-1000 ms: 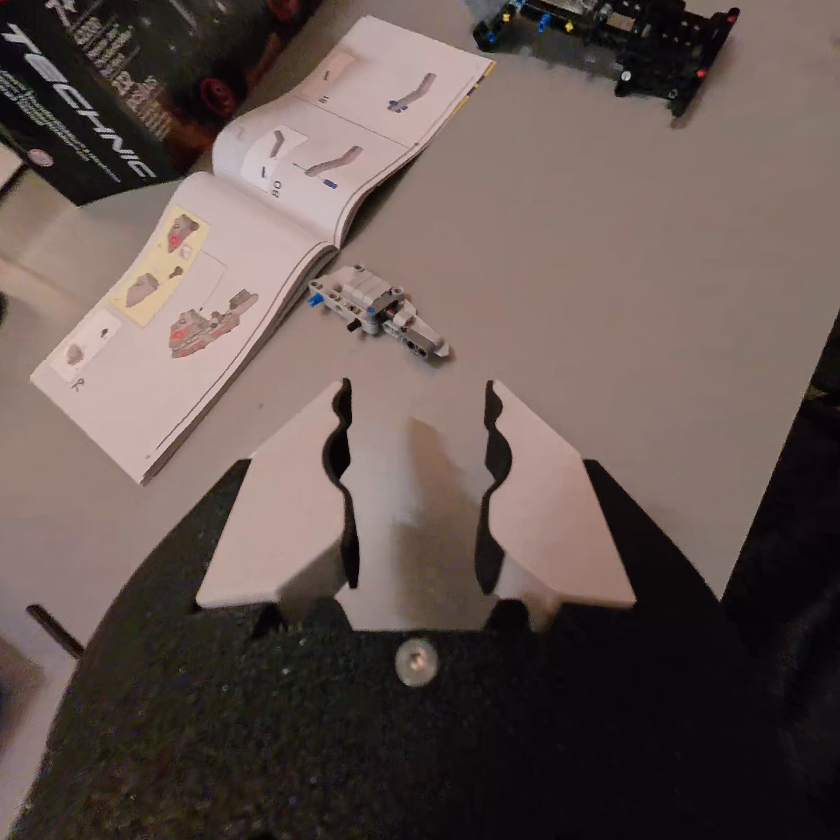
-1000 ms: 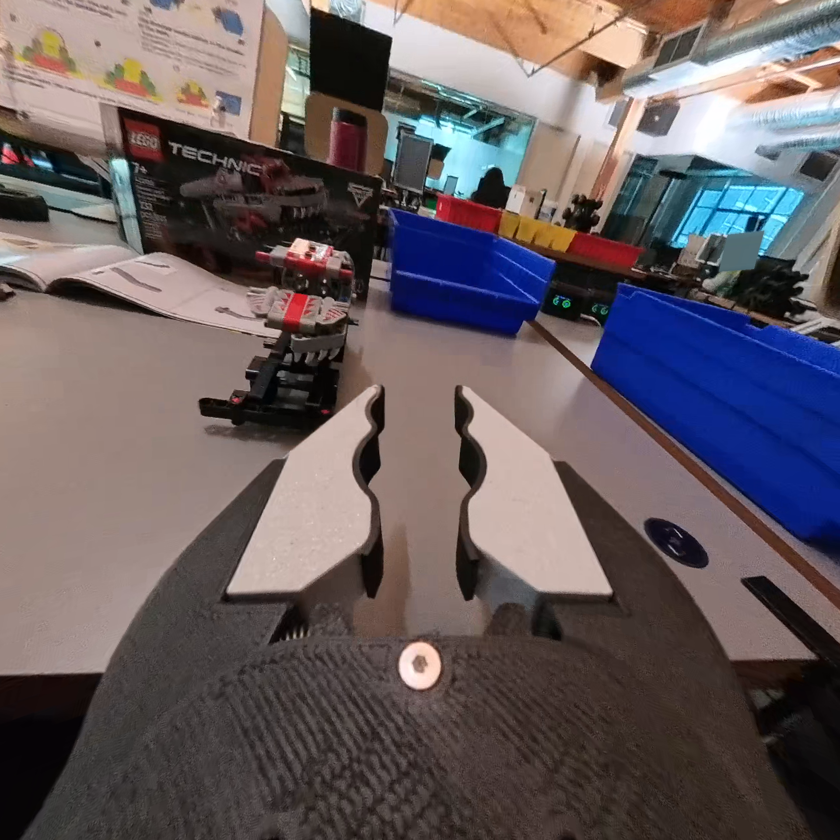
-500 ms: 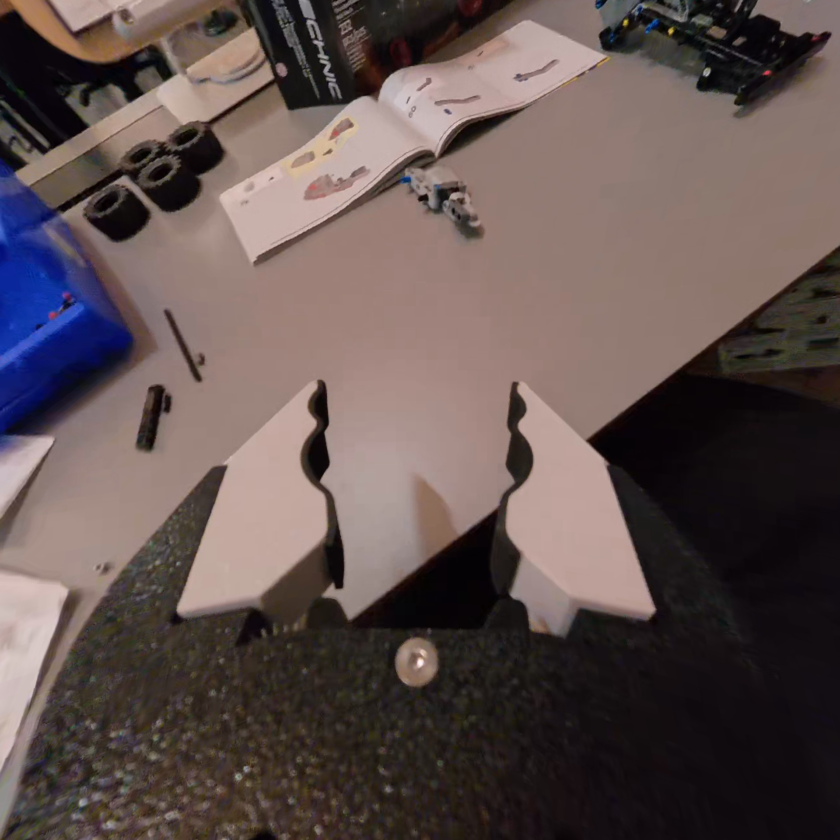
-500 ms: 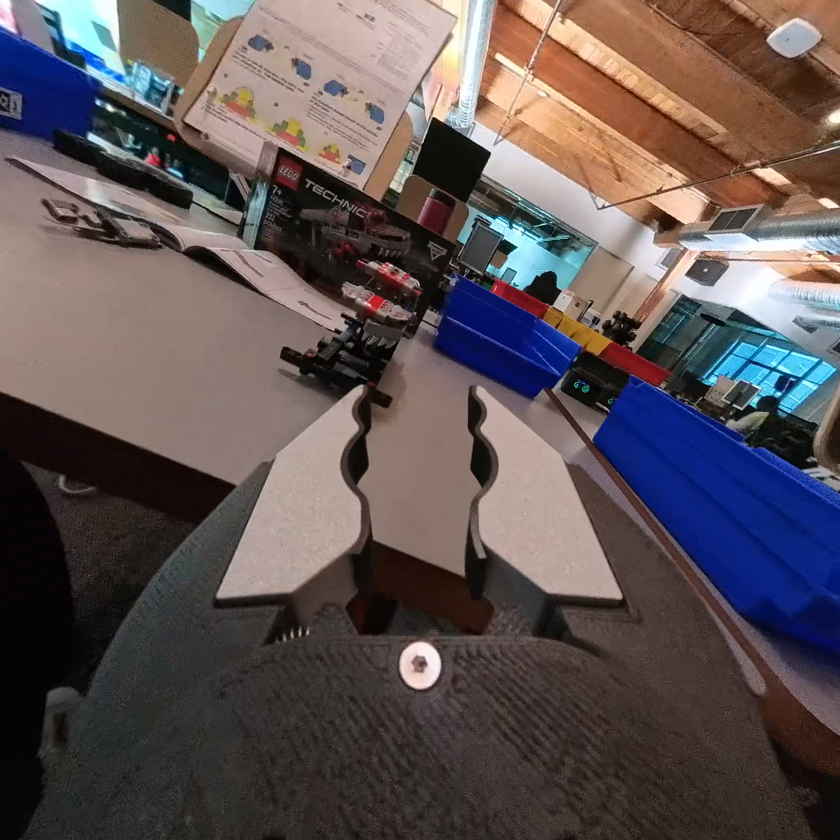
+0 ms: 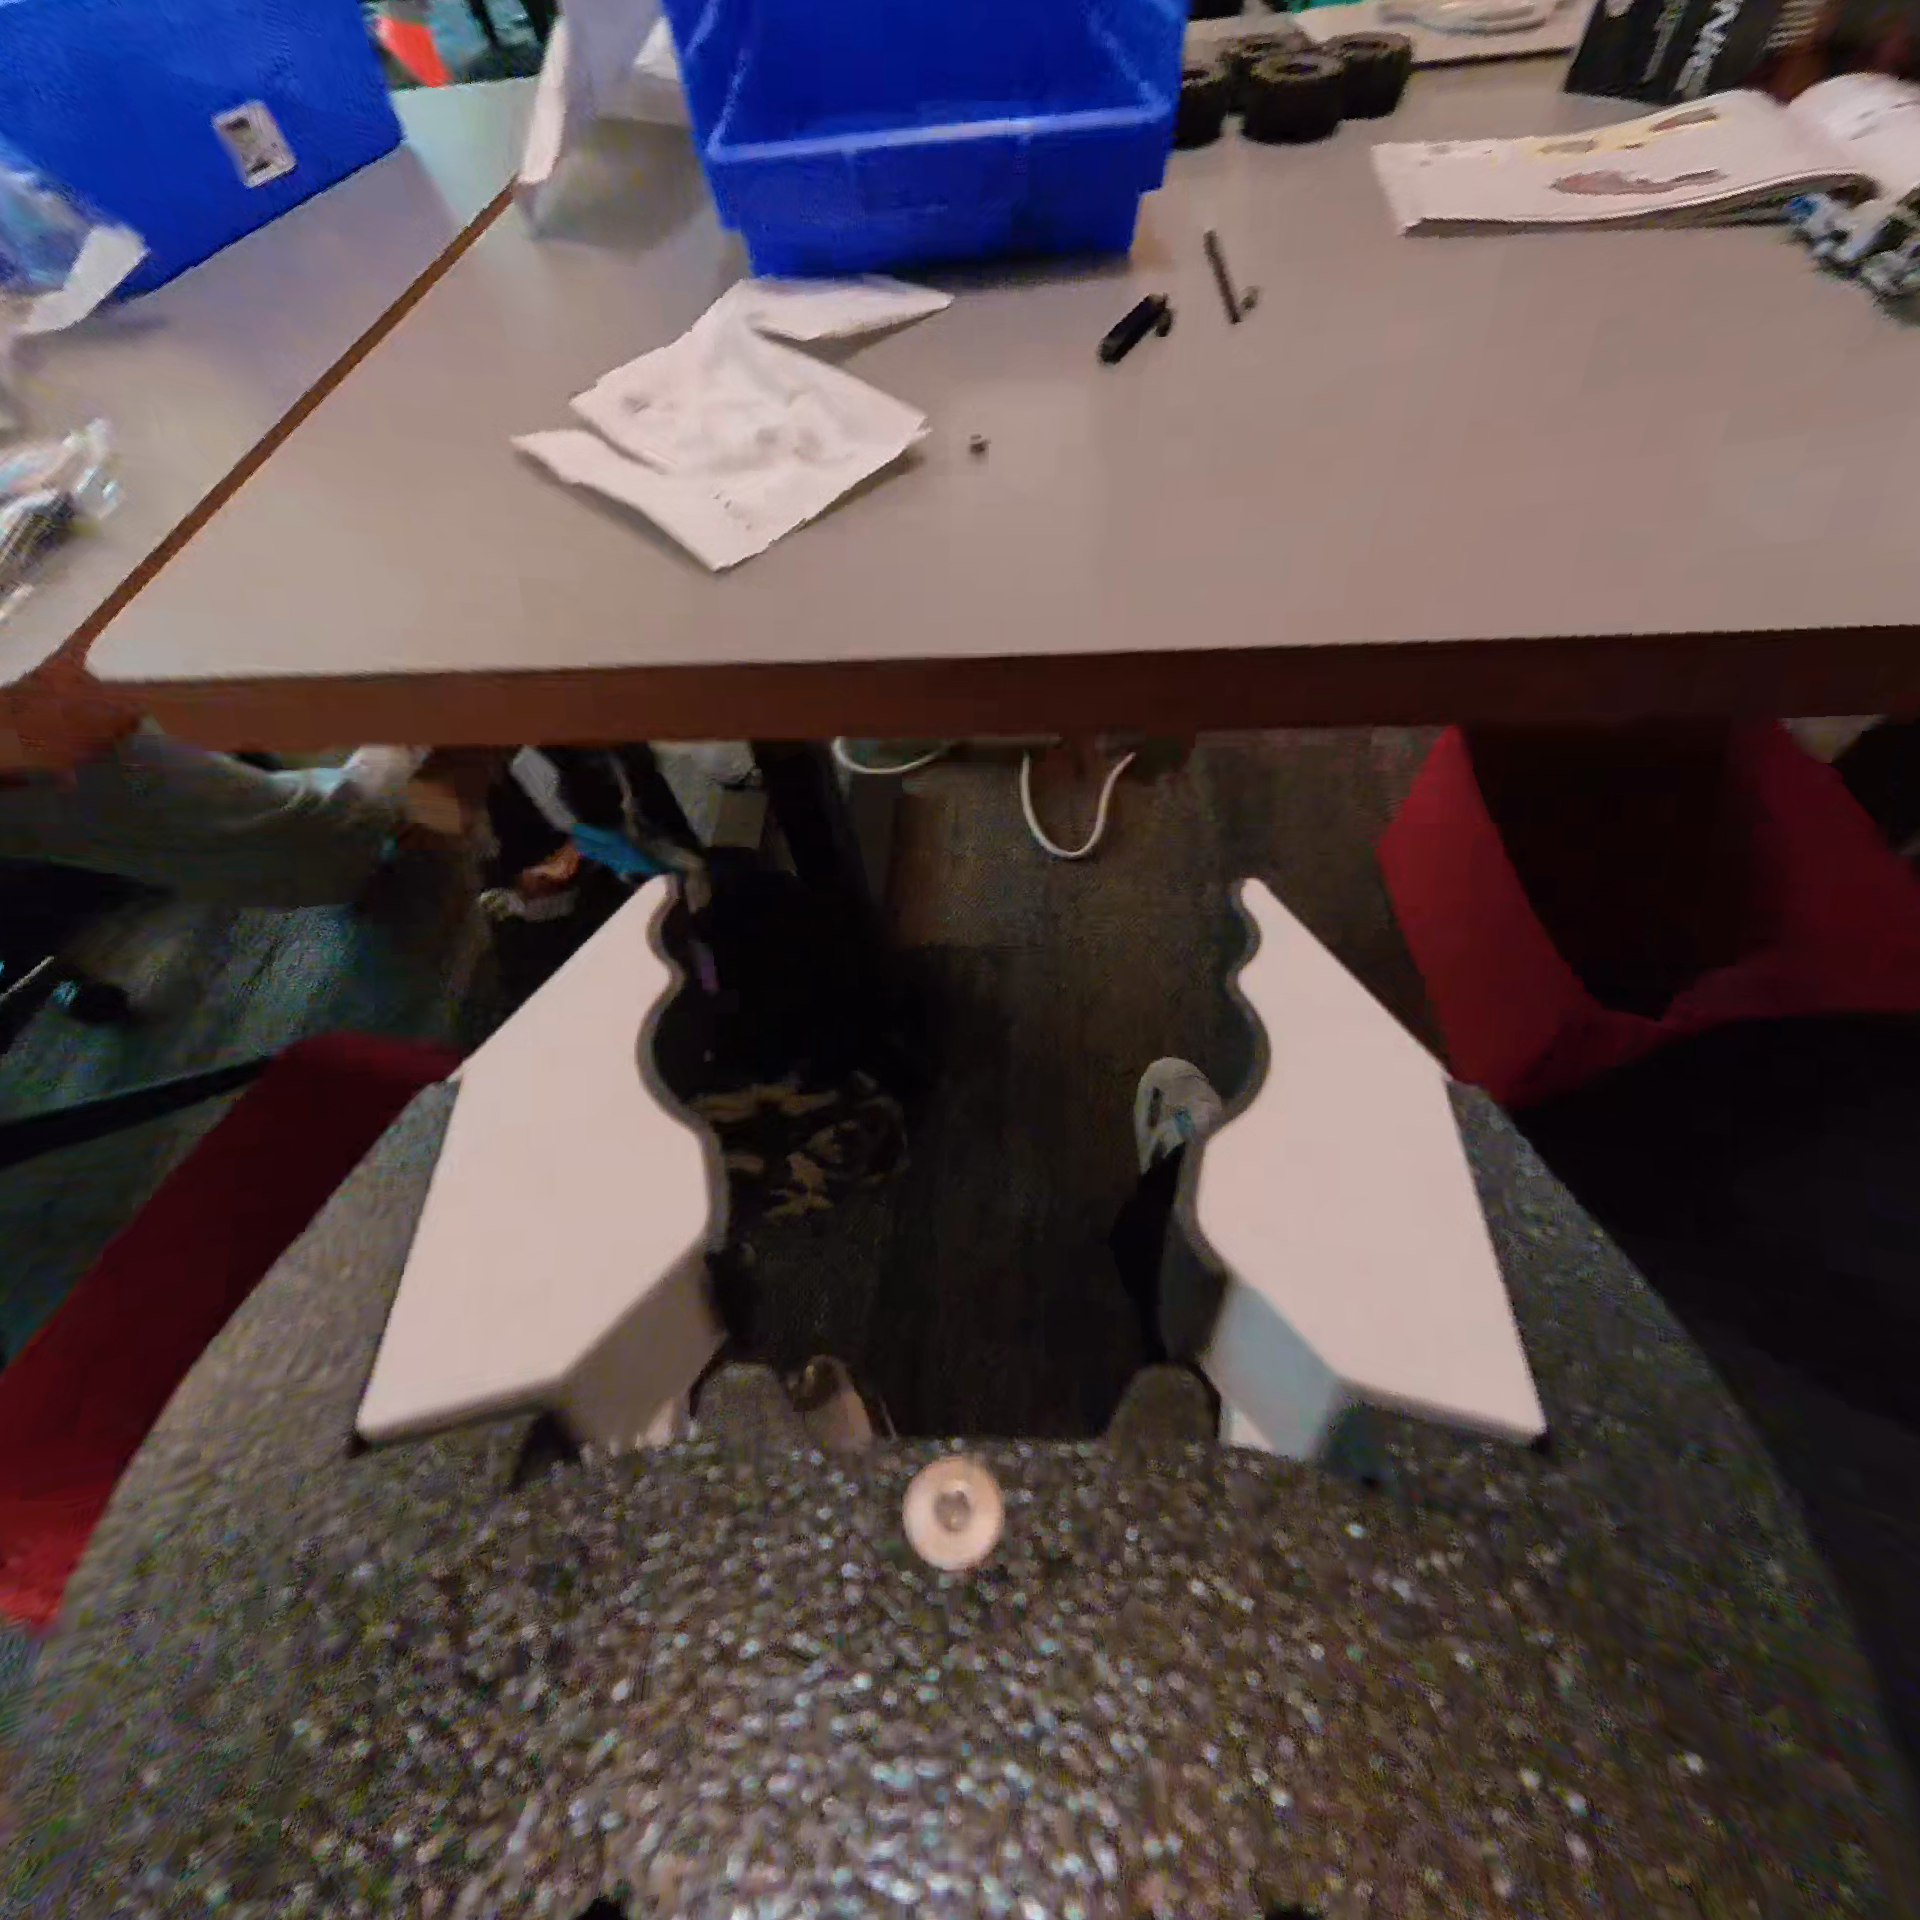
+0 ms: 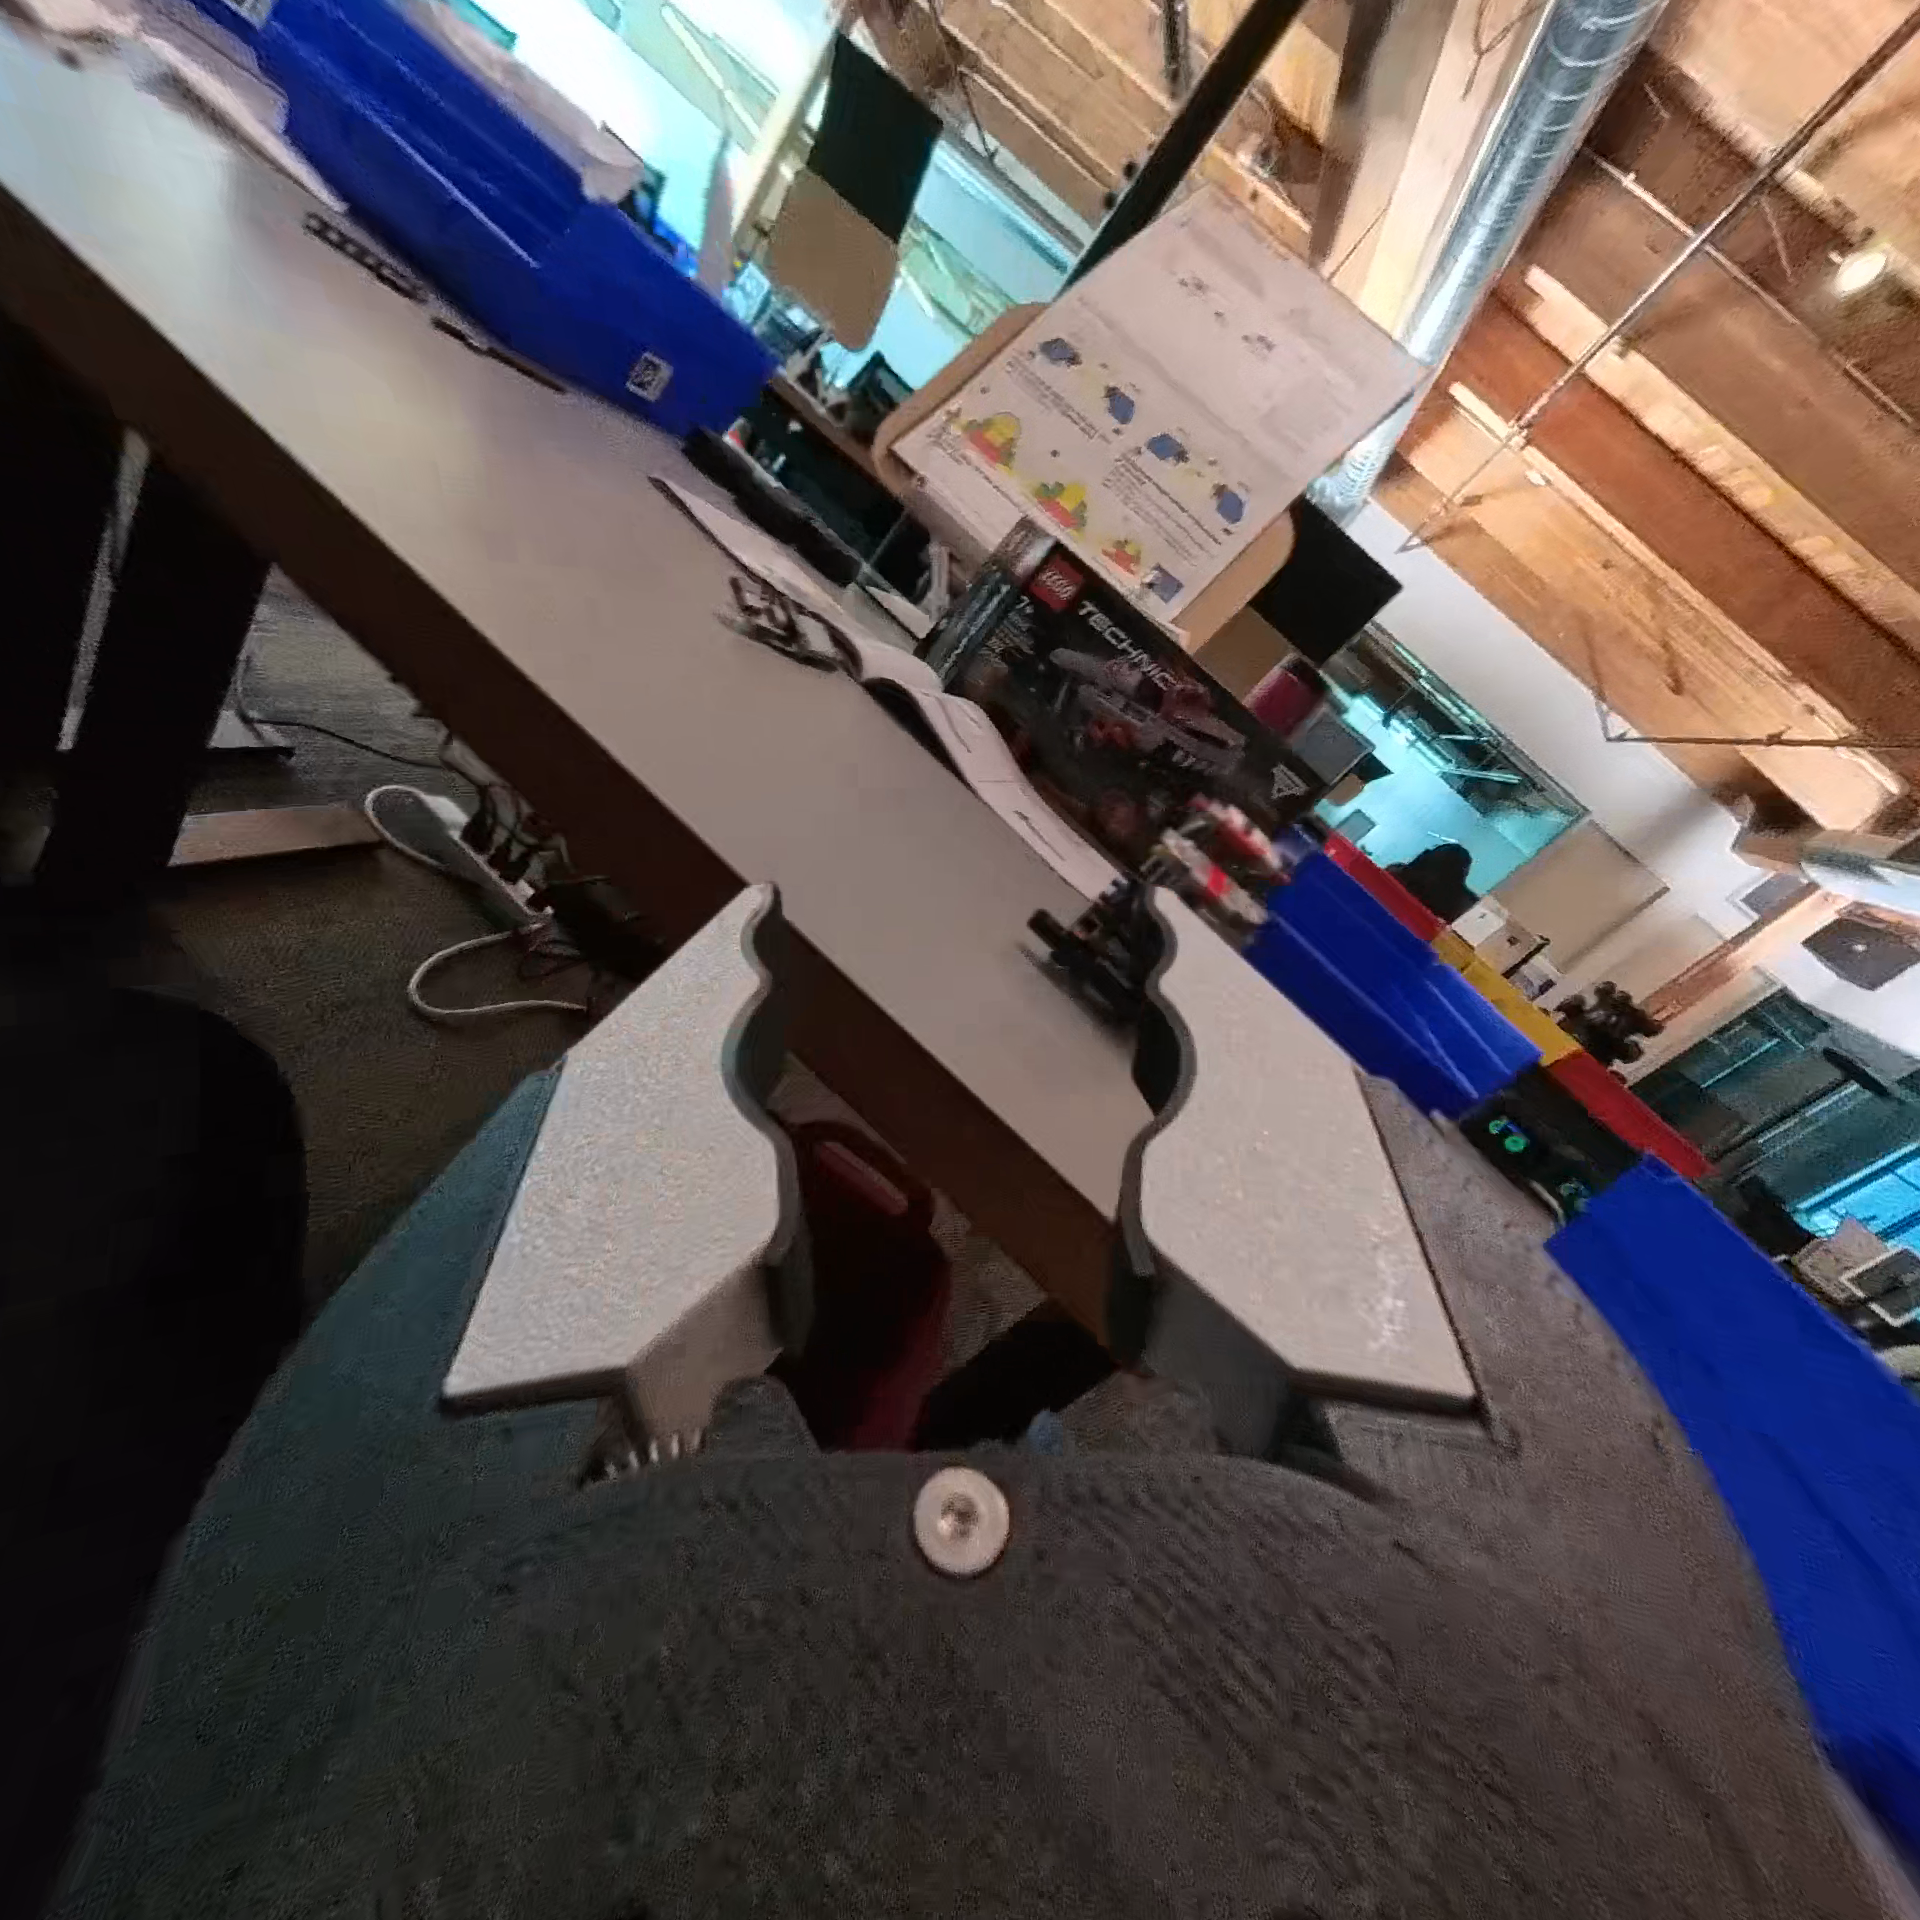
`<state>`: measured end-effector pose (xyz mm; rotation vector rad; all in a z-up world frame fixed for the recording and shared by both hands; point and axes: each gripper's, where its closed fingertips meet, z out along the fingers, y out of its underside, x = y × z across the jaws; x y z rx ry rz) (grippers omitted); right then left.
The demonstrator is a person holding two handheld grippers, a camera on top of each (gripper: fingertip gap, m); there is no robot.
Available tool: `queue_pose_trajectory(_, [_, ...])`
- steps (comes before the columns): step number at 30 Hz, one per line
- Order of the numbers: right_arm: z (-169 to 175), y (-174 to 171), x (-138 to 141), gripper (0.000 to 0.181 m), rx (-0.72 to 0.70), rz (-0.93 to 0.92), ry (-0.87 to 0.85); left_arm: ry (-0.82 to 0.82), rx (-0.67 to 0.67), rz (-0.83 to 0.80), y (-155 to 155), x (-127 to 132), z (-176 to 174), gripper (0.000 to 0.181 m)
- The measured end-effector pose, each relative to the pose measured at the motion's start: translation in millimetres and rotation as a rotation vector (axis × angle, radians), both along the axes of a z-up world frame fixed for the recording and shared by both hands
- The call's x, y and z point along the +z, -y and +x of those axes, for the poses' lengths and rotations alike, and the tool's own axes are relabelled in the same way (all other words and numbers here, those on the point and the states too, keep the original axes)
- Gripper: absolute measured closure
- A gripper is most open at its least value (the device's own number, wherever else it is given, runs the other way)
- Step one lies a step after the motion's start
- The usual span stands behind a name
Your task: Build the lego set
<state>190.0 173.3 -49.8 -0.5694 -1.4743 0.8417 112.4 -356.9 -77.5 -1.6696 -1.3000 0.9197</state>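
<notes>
My left gripper (image 5: 951, 894) is open and empty, held off the table below its front edge. My right gripper (image 6: 961, 904) is open and empty, tilted, also off the table at its near edge. The black lego chassis with red and grey parts (image 6: 1132, 914) stands on the grey table (image 6: 644, 613) just beyond the right fingertips. The small grey sub-assembly (image 5: 1870, 234) lies blurred at the far right by the open instruction booklet (image 5: 1621, 166). A black pin piece (image 5: 1135, 327), a thin black axle (image 5: 1226, 275) and a tiny bush (image 5: 977, 444) lie on the table (image 5: 1351, 499).
A blue bin (image 5: 925, 125) and several black tyres (image 5: 1294, 68) stand at the back. Empty white paper bags (image 5: 727, 436) lie mid-table. The black set box (image 6: 1122, 686) stands behind the booklet. More blue bins (image 6: 1766, 1403) are at right. Red chair parts (image 5: 1621, 914) and cables lie under the table.
Both grippers pulled back off the table and dropped below its edge. The left one swung left, away from the grey sub-assembly. Both jaws opened wider.
</notes>
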Motion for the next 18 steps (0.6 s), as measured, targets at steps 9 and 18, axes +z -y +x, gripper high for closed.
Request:
queue_pose_trajectory(9, [18.8,92.4,-86.2,0.111,0.221,0.105,0.285,0.092,0.248,-0.003,66.8,-78.2,96.2,0.076])
queue_pose_trajectory(18, [2.9,132.1,-103.8,0.121,0.311,0.092,0.367,0.137,0.303,-0.005,93.2,-94.0,180.9,0.074])
